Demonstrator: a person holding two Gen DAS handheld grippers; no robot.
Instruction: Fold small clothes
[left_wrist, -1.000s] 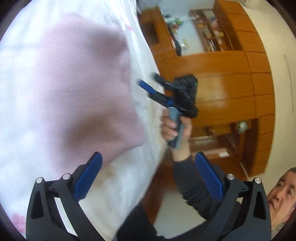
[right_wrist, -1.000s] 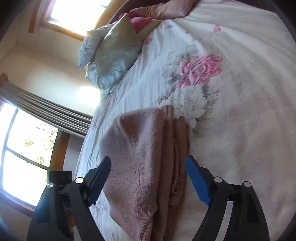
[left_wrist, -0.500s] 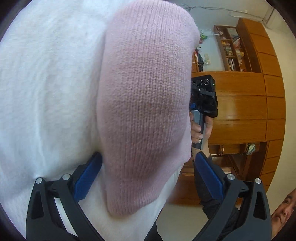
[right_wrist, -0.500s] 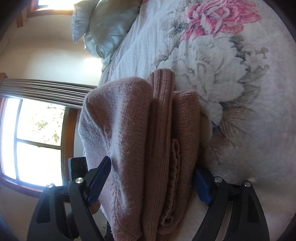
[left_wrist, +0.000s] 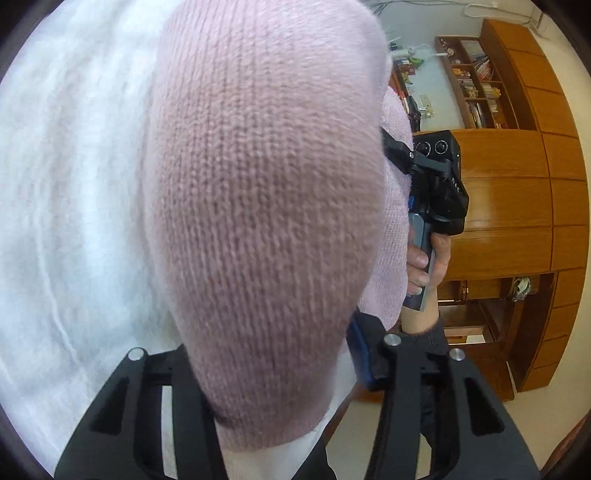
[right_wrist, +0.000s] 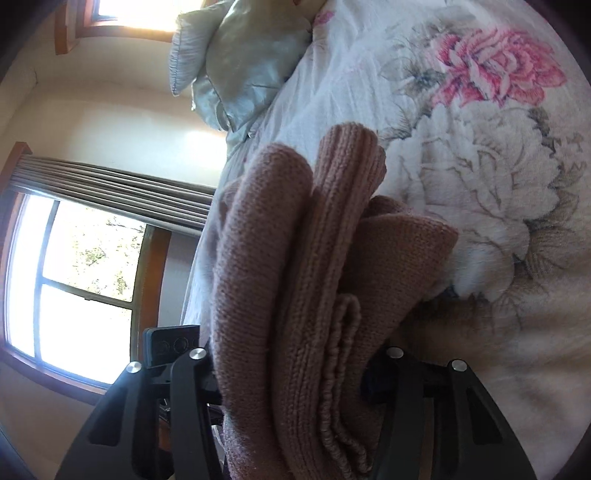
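Both claws are now closing onto the folded pink knitted garment, where half a second ago they were gaping around it. The left claw is clamping one end and the right claw the layered end — so the bundle, lying near the edge of the white floral-printed bed cover, is probably about to be lifted or set aside. The knit is filling both views, hiding every blue pad but one — whether any folds are slipping is impossible to tell.

Closed in from open: left gripper and right gripper now clamped on the folded pink knit, moved in from the bed's edge.
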